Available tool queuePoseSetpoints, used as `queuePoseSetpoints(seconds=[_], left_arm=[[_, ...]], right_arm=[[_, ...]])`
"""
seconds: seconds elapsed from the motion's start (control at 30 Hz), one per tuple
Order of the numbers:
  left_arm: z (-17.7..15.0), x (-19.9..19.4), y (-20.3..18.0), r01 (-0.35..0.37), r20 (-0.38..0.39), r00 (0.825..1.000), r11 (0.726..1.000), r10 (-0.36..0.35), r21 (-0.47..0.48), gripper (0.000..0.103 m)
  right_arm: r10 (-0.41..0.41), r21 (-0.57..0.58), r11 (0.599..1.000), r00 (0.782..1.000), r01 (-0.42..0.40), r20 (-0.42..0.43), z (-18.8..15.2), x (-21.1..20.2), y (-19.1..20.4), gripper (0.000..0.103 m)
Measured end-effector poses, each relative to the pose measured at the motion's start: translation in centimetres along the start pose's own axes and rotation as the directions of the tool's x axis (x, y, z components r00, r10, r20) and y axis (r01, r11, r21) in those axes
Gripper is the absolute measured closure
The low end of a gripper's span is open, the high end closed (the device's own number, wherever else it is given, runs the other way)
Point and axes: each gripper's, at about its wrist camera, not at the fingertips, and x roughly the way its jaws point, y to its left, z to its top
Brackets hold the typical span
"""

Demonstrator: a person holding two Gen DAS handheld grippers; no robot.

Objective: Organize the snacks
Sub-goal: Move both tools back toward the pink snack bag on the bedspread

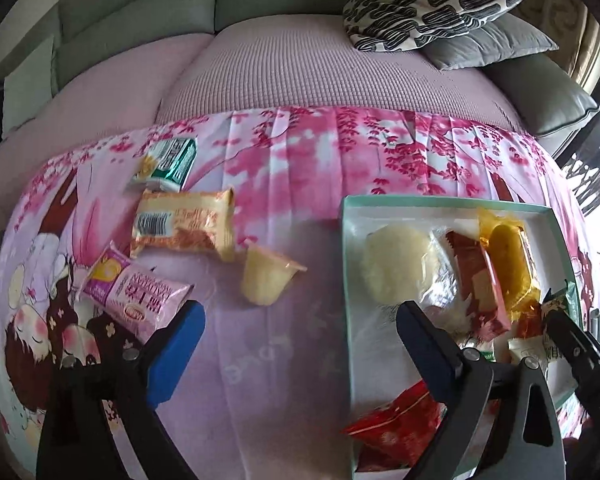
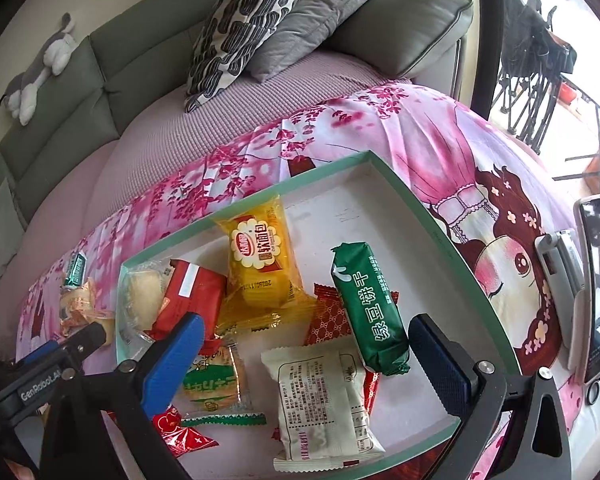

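Both grippers gape empty — left gripper point(image 1: 300, 344) over cloth; right gripper point(image 2: 306, 354) over box point(image 2: 420, 200)

Your right gripper point(image 2: 304, 352) hangs with its jaws spread wide and nothing between them, above the mint-rimmed box point(image 2: 416, 204). Below it lie a green packet point(image 2: 370, 304), a yellow bread packet point(image 2: 262, 256) and a white packet point(image 2: 320, 400).

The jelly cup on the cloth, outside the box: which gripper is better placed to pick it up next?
Left. The left gripper is open over the cloth, and the jelly cup lies just ahead between its fingers. The right gripper is open above the box, over packed snacks.
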Motion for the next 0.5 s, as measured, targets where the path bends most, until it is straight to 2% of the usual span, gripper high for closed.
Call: queuePoseSetpoints(seconds=[0.23,0.5], left_arm=[[-1.0,0.1,3.1,-0.009,-0.014,1.000,0.999,0.009,-0.031,0.006],[-1.8,0.1,6.7,-0.068,-0.026,0.997,0.997,0.067,-0.042,0.006]], right_arm=[[0.006,-0.024,1.000,1.000,-0.006,-0.010,-0.3,0.1,1.7,0.000],[0.084,-0.119,0.989,0.996,-0.086,-0.022,-1.4,-0.2,6.9,0.000]])
